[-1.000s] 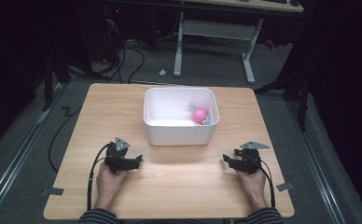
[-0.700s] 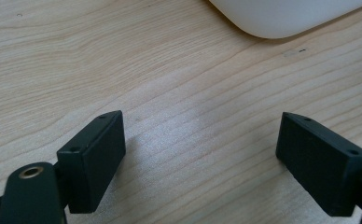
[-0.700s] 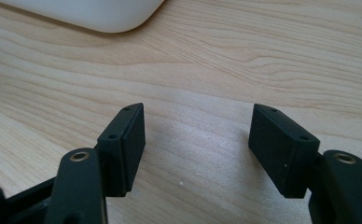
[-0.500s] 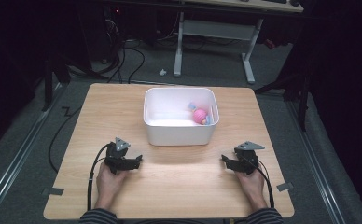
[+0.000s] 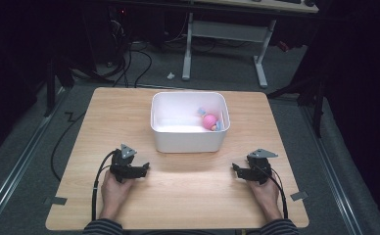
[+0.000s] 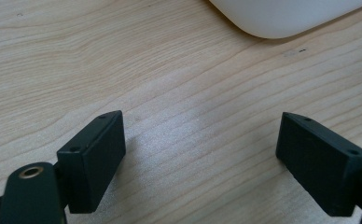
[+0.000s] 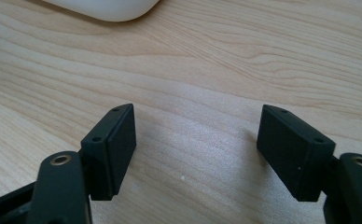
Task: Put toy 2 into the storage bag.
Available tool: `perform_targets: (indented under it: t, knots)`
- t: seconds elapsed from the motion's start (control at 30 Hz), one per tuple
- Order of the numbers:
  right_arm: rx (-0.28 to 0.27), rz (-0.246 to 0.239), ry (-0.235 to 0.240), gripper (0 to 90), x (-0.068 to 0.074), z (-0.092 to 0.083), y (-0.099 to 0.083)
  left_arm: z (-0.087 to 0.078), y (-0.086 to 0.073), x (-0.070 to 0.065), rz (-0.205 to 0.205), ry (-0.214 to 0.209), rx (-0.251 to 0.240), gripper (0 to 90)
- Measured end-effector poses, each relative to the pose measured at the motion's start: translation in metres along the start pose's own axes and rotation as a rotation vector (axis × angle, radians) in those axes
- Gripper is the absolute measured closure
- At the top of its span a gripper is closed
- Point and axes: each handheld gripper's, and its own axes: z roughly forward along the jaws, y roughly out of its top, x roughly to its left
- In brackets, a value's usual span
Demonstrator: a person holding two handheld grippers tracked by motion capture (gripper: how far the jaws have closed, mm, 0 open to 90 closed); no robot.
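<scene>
The white tub [image 6: 286, 16] is cut off by the left gripper view's top edge. The pink toy [image 5: 209, 121] inside it is too small to identify.

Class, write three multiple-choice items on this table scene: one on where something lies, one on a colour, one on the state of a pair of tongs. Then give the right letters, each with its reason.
1. Where does the pink toy lie?
A. on the bare table
B. inside the white tub
C. between the right tongs

2. What colour is the tub?
A. white
B. blue
C. black

3. How do the left tongs stand?
A. shut on the toy
B. shut on nothing
C. open, with bare wood between them

Key: 1 B, the toy sits by the tub's right wall; 2 A, its walls are plain white; 3 C, the left gripper view shows its jaws wide apart over the table.
</scene>
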Motion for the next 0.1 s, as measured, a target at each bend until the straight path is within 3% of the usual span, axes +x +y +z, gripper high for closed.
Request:
perform_targets:
  t: [0.1]
  knots:
    - [0.000, 0.002, -0.002, 27.2, 0.0000, 0.0000, -0.0001, 0.0000, 0.0000, 0.0000, 0.000, 0.000, 0.000, 15.8]
